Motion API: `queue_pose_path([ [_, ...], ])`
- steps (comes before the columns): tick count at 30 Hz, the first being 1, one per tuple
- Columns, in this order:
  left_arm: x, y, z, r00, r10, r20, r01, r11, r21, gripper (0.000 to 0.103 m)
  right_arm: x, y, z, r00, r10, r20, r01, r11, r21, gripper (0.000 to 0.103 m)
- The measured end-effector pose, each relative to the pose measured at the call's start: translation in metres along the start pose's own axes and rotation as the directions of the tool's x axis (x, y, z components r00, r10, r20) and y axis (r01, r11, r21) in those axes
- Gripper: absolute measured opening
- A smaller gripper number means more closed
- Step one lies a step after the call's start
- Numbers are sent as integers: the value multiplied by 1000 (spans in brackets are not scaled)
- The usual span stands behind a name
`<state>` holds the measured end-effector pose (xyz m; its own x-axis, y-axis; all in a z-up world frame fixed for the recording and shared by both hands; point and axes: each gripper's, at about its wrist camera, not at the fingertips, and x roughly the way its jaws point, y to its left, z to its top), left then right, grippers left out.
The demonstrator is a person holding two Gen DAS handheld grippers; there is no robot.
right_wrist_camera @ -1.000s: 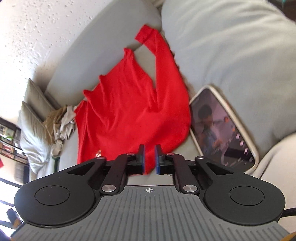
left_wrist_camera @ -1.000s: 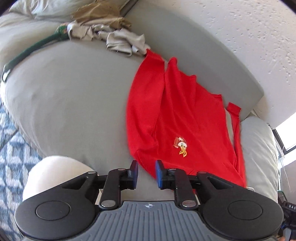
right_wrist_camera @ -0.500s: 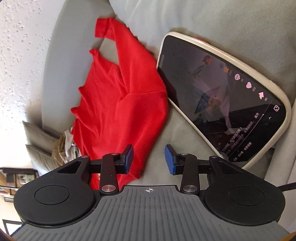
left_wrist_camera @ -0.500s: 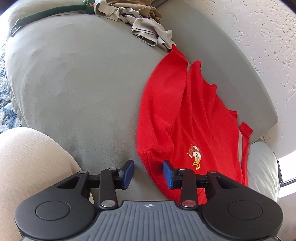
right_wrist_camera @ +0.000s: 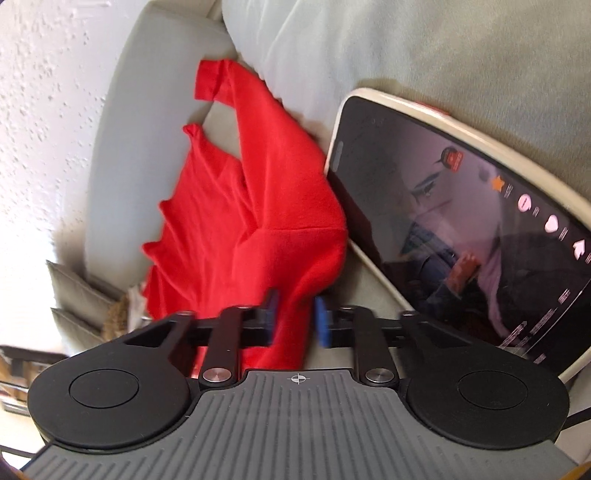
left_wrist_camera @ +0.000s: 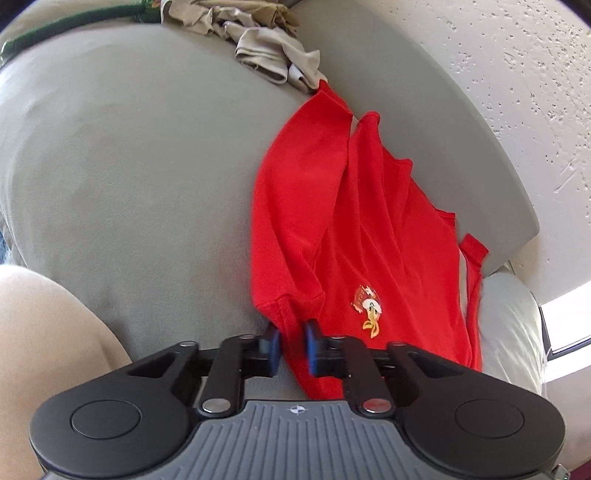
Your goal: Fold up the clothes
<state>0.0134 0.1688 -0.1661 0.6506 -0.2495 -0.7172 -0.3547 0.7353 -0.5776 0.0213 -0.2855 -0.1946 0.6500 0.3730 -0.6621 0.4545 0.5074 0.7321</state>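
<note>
Phone (right_wrist_camera: 461,236) partly cut off, perhaps.

Bright red shirt (left_wrist_camera: 354,221) at centre of the left wrist view, with a small printed duck in white, yellow and dark red at lower right of centre; same plain red (right_wrist_camera: 258,221) at centre of the right wrist view. Plain grey sofa (left_wrist_camera: 129,166) across the left, beige and khaki crumpled clothes (left_wrist_camera: 258,48) at top centre, dark green strap (left_wrist_camera: 74,26) at upper left, speckled white wall (left_wrist_camera: 517,74) at upper right. Black arms and blue pads on the left tool (left_wrist_camera: 293,343) and right tool (right_wrist_camera: 295,314), ribbed grey body below; cream-edged phone (right_wrist_camera: 461,229) at right with a dark screen carrying white, pink and orange icons.
</note>
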Motion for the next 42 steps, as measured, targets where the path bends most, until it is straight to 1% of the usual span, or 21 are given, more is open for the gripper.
queue_pose_path([
  [3, -9, -2, -2, 999, 46, 25, -46, 999, -12, 2, -5, 13, 0, 998, -65, 22, 67, 995, -77, 4],
  [6, -27, -8, 0, 998, 40, 43, -41, 999, 8, 2, -15, 35, -6, 986, -152, 62, 161, 965, -209, 4],
  [8, -39, -12, 3, 998, 33, 49, -34, 999, 19, 1, -23, 46, -10, 983, -170, 77, 184, 947, -265, 3],
  [12, -57, -13, 6, 998, 42, 35, -43, 999, 29, 2, -42, 54, -14, 983, -176, 55, 184, 941, -284, 3],
  [14, -56, -13, 6, 997, 69, 18, -69, 997, 32, 2, -47, 56, -15, 982, -185, 38, 188, 940, -284, 3],
  [17, -53, -9, -2, 993, 121, -1, -121, 991, 49, 1, -54, 55, -20, 975, -221, 27, 219, 930, -295, 3],
  [19, -52, -5, -7, 989, 144, -20, -143, 989, 44, 2, -56, 50, -24, 971, -240, 11, 233, 928, -290, 3],
  [23, -52, -3, -12, 983, 177, -38, -174, 982, 79, 2, -55, 41, -33, 963, -269, -18, 252, 922, -294, 4],
  [24, -49, -3, -11, 979, 196, -51, -191, 978, 89, 4, -53, 39, -33, 962, -272, -33, 250, 920, -300, 4],
  [25, -48, -4, -10, 974, 215, -65, -208, 973, 98, 8, -50, 38, -33, 960, -276, -52, 248, 920, -304, 5],
  [26, -48, -6, -9, 969, 235, -78, -226, 968, 107, 10, -48, 37, -33, 957, -279, -73, 246, 921, -302, 11],
  [27, -49, -9, -9, 964, 253, -81, -243, 963, 116, 15, -49, 38, -32, 955, -283, -85, 246, 921, -303, 13],
  [28, -55, -13, -9, 961, 268, -71, -257, 957, 134, 24, -51, 40, -32, 953, -291, -89, 251, 917, -311, 21],
  [29, -61, -18, -9, 959, 278, -52, -267, 951, 156, 28, -55, 44, -31, 951, -296, -90, 253, 912, -324, 35],
  [30, -68, -24, -9, 959, 281, -28, -272, 945, 184, 34, -61, 49, -29, 953, -290, -86, 246, 908, -339, 40],
  [31, -74, -31, -8, 962, 275, -7, -267, 939, 215, 34, -69, 55, -27, 959, -273, -74, 231, 906, -356, 43],
  [32, -79, -38, -7, 965, 262, 5, -255, 936, 244, 35, -78, 63, -25, 965, -254, -57, 216, 902, -373, 44],
  [34, -87, -54, -4, 976, 215, 20, -211, 933, 292, 37, -95, 77, -17, 975, -220, -20, 193, 894, -404, 47],
  [36, -88, -71, -1, 986, 164, 25, -163, 929, 331, 36, -113, 90, -6, 983, -181, 24, 175, 891, -420, 48],
  [40, -79, -101, 0, 997, 82, 16, -81, 910, 406, 36, -139, 109, 26, 990, -101, 96, 132, 904, -407, 48],
  [42, -66, -118, 2, 998, 60, -2, -53, 903, 426, 36, -144, 118, 43, 990, -74, 119, 117, 907, -405, 48],
])
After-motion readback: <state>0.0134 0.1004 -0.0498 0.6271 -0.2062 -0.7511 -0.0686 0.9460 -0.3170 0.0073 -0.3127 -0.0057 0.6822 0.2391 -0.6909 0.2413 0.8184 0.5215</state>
